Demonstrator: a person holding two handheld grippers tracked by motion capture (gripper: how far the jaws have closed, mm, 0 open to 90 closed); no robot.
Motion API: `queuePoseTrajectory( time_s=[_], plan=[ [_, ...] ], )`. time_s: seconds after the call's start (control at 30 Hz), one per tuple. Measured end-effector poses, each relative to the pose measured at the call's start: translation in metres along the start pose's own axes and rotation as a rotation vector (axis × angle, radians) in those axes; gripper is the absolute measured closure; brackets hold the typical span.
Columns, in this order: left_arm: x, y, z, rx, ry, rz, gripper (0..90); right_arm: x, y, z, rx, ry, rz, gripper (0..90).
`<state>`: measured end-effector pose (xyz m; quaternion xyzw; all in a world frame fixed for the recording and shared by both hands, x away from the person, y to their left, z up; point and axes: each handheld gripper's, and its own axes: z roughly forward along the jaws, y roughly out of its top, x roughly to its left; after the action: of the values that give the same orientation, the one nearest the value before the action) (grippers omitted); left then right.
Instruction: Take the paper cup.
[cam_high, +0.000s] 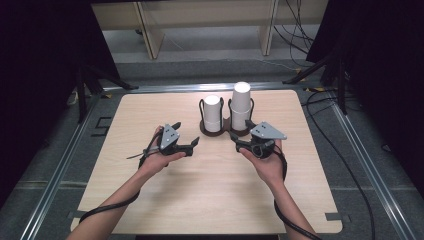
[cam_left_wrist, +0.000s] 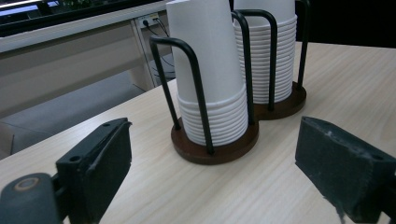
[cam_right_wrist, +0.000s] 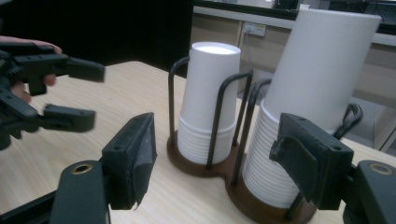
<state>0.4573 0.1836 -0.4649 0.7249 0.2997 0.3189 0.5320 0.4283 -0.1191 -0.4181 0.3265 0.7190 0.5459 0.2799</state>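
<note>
In the left gripper view, the tops of both cup stacks (cam_left_wrist: 212, 70) are cut off; in the right gripper view, the other gripper (cam_right_wrist: 93, 95) looks blurred.

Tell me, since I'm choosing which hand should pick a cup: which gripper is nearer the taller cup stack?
Right. The right gripper sits just in front of the taller cup stack; the left gripper is off to its left, nearer the shorter stack.

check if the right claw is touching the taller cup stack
Apart. In the high view the right claw sits nearer the person than the taller cup stack, with bare table between; the right gripper view shows its jaws open, short of the cups.
</note>
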Motion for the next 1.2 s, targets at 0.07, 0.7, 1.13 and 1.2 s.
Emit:
queuePoseTrajectory(
  time_s=[0.07, 0.7, 1.13, 1.2],
  plan=[
    [-0.001, 0.002, 0.007, 0.014, -0.009, 0.011, 11.6, 0.0, 0.006, 0.006, -0.006, -0.01, -0.03, 30.2],
    [0.006, -0.004, 0.076, 0.088, -0.033, -0.008, 14.5, -0.003, 0.049, 0.077, 0.015, 0.017, -0.071, 32.4],
    [0.005, -0.007, 0.094, 0.101, -0.045, -0.041, 15.3, -0.003, 0.058, 0.105, 0.058, 0.019, -0.073, 32.2],
    [0.006, -0.007, 0.096, 0.099, -0.039, -0.056, 15.8, -0.005, 0.058, 0.111, 0.075, 0.022, -0.072, 31.7]
  ],
)
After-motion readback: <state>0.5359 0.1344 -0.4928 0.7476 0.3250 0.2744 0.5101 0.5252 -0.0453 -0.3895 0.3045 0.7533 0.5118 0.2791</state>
